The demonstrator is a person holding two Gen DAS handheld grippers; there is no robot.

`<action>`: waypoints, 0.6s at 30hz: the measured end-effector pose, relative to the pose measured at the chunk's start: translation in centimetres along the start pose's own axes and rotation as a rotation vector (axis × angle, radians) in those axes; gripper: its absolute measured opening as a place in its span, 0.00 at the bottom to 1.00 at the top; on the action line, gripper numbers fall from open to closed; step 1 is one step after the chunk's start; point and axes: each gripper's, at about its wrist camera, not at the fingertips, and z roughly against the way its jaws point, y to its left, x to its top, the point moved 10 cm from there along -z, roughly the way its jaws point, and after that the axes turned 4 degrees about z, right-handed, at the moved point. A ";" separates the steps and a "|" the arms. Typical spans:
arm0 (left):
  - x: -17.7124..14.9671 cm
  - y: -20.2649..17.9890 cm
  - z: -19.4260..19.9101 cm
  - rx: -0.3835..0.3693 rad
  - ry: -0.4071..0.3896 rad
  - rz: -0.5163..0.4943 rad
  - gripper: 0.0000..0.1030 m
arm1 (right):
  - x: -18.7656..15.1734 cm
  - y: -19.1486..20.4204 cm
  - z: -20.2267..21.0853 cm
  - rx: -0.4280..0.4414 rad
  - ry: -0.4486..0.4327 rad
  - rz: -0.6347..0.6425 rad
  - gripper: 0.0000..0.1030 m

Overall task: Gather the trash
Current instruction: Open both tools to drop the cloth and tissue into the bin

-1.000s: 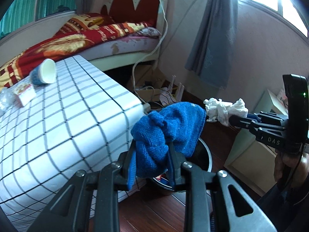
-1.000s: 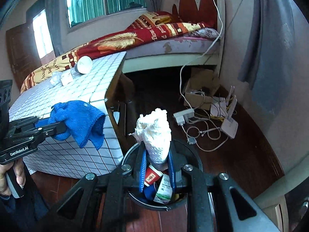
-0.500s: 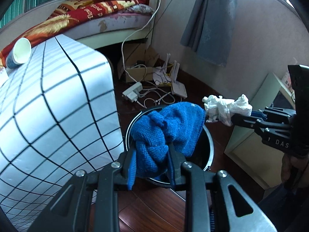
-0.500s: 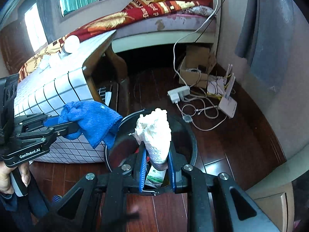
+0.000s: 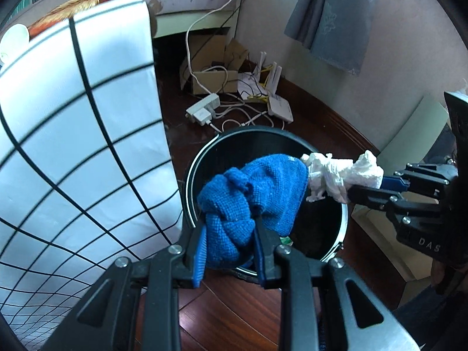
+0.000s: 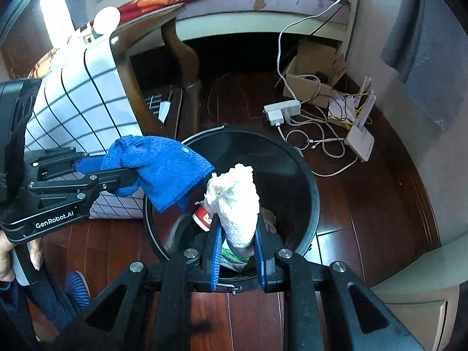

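Observation:
My left gripper (image 5: 231,234) is shut on a blue cloth (image 5: 251,196) and holds it over the open black trash bin (image 5: 204,158). My right gripper (image 6: 237,234) is shut on a crumpled white tissue wad (image 6: 234,199), also above the bin (image 6: 310,187). In the left wrist view the tissue (image 5: 342,175) touches the cloth's right edge. In the right wrist view the cloth (image 6: 163,169) hangs over the bin's left rim. Trash lies in the bin, including a red and white container (image 6: 201,216).
A table with a white checked cloth (image 5: 73,146) stands left of the bin. A power strip (image 5: 203,109), cables, a cardboard box (image 5: 213,79) and a white router (image 6: 359,140) lie on the wood floor behind. A bed (image 6: 248,0) is beyond. A pale cabinet (image 5: 409,152) stands right.
Both grippers have moved down and in over the bin, still holding the cloth and the tissue. The two loads have come together above the opening.

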 end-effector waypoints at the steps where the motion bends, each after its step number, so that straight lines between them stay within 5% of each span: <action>1: -0.2 -0.1 -0.2 0.002 0.004 -0.002 0.28 | 0.0 0.0 -0.2 0.002 0.006 0.002 0.21; 5: -0.7 -0.6 -2.2 -0.006 0.081 -0.031 0.35 | -0.5 0.1 -1.4 -0.003 0.035 0.021 0.23; 6: -0.8 -0.4 -2.7 0.009 0.092 -0.040 0.42 | -0.8 -0.3 -2.0 -0.023 0.050 0.032 0.34; 7: -1.0 0.1 -3.2 0.053 0.104 -0.049 0.48 | -1.1 -0.7 -2.5 -0.050 0.070 0.038 0.61; 9: -1.3 0.6 -3.5 0.081 0.105 -0.040 0.65 | -2.3 -2.2 -3.7 -0.117 0.120 0.034 0.89; 13: -1.8 1.8 -2.9 0.128 0.087 -0.030 0.90 | -3.8 -4.4 -4.2 -0.164 0.163 -0.021 0.97; 18: -1.9 2.4 -2.2 0.160 0.052 -0.035 0.94 | -2.5 -4.3 -3.2 -0.194 0.112 -0.020 1.00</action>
